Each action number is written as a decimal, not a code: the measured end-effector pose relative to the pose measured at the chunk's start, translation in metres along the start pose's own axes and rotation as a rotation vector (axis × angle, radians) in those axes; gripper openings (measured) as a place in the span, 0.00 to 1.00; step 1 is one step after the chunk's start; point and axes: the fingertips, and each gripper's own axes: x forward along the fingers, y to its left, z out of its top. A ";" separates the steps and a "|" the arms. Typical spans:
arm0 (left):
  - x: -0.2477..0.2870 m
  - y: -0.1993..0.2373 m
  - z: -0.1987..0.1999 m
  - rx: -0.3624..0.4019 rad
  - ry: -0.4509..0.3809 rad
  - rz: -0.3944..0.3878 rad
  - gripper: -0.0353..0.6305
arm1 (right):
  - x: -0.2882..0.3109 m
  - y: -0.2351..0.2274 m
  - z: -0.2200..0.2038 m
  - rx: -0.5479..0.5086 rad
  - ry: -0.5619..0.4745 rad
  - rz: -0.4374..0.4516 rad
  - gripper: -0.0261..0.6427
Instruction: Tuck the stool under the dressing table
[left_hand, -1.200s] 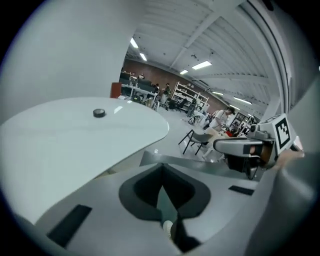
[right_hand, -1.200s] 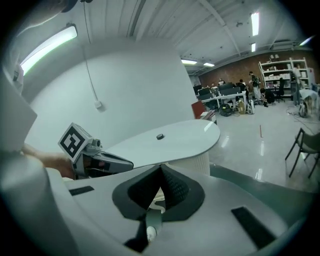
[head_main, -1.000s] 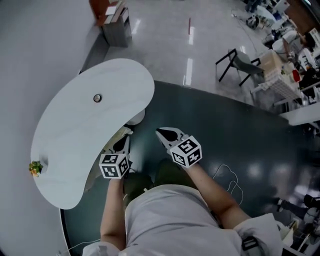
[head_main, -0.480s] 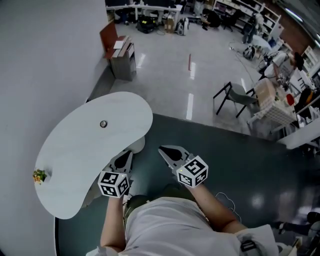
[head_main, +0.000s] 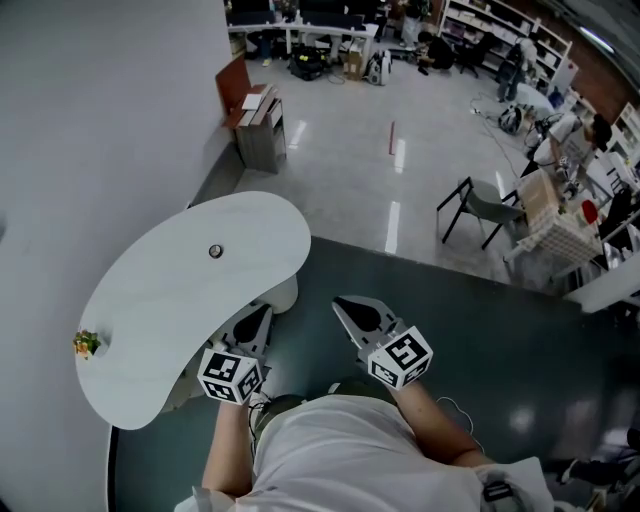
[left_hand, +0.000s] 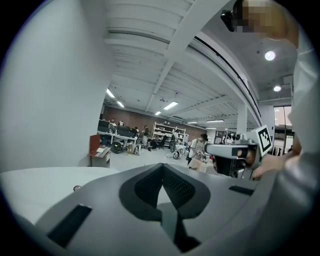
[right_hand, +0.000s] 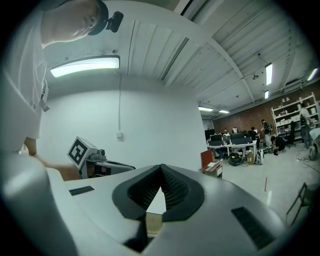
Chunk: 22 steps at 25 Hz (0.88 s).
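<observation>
Stool (head_main: 283, 293) sits mostly under the surface (head_main: 170, 300). Only a pale rounded edge shows at the near rim, just ahead of the left gripper (head_main: 262, 312). The top hides the rest, so how deep it sits can't be read.

Left gripper and right gripper (head_main: 345, 308) both have their fingers (left_hand: 145, 186) pressed together with nothing between them. Both hang in the air over the dark mat (head_main: 480, 320), clear of stool and surface, pointing out across the room about level.

Judgement: the tuck looks nearly or fully done. The step in hand is a check, plus a finishing nudge if the seat edge should go further in.

To do that well:
- Look under the rim first and confirm whether the exposed edge is seat or base.
- If a nudge is needed, come down low and keep the fingers closed. Push flat on the stool's near side with both grippers side by side so it slides straight and doesn't yaw.
- Push along the mat, not downward; the stool may catch on the mat and tip.
- Keep the gripper bodies and marker cubes below the rim, as the overhang is the likely knock point.
- Don't bump the surface: a small plant (head_main: 87, 343) sits at its far left end.
- Stop once the edge is out of sight and back straight out.
</observation>
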 end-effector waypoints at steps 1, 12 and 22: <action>0.000 -0.002 0.001 0.009 -0.007 0.006 0.06 | -0.003 0.000 0.001 -0.002 -0.007 0.002 0.05; -0.002 -0.021 0.000 0.044 -0.042 0.061 0.06 | -0.022 0.012 -0.009 -0.049 -0.015 0.031 0.05; -0.001 -0.025 -0.013 0.057 0.013 0.068 0.06 | -0.027 0.004 -0.024 -0.022 0.010 0.009 0.05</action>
